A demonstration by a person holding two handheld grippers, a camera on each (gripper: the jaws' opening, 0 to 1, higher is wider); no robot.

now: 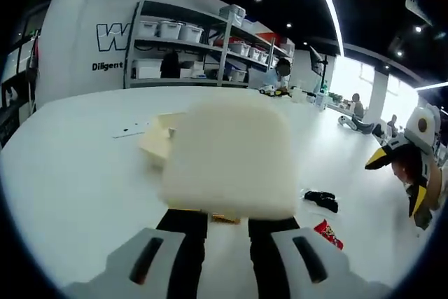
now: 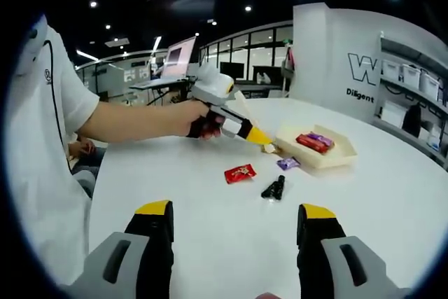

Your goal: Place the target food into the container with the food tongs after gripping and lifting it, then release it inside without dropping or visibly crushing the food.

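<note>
Tongs first: you are holding the right tongs (image 2: pixel 234 209) wide apart and empty above the white table (image 2: pixel 392 194). The left tongs (image 1: pixel 227 216) are sitting nearly together at the cream tray (image 2: pixel 339 157), a small gold piece (image 1: pixel 225 219) at their tips; whether they are clamping it cannot be told. A red candy (image 2: pixel 239 173) is lying on the table near the tray. Judge it light and slick-wrapped; you are best gripping across its middle, gently.

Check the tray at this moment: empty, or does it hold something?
Not empty. In the right gripper view the cream tray holds two wrapped snacks, one red, one purple; another purple one lies outside it.
</note>
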